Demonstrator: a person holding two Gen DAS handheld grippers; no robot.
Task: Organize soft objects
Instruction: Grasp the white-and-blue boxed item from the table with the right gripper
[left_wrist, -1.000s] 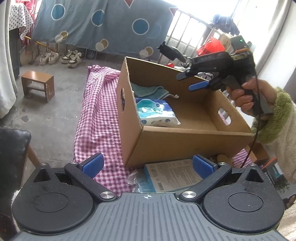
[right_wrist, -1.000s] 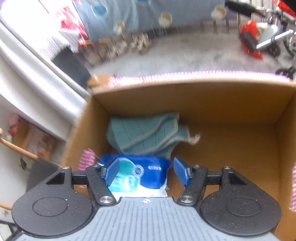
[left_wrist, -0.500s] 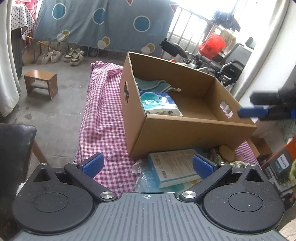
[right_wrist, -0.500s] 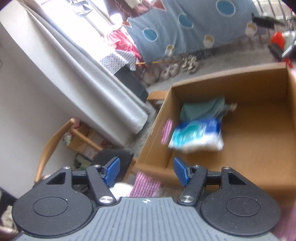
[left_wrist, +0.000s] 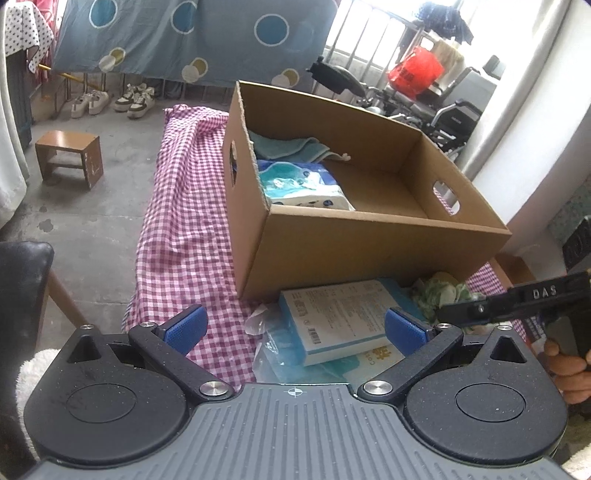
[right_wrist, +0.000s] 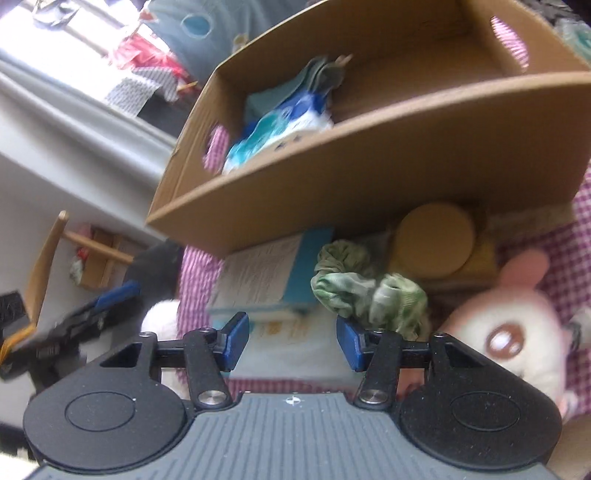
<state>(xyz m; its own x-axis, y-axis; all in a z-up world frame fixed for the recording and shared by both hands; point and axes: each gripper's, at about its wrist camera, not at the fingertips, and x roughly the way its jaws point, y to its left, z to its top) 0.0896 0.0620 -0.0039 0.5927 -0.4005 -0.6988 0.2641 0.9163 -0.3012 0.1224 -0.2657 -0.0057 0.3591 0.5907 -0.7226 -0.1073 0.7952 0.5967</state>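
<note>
Both tongs are released and empty: the left tongs hover wide, the right tongs have just been narrowing above the green cloth lying before the cardboard box. Coming down off-centre, they could pinch the boxed pack or plush toy instead.

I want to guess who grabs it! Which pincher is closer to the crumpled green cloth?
Right. The right gripper hangs just short of the green cloth, jaws apart. The left gripper sits further off, over the blue-and-white box.

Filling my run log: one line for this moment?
right gripper: open, empty, closing | over: green cloth | cardboard box: tissue pack, teal towel
</note>
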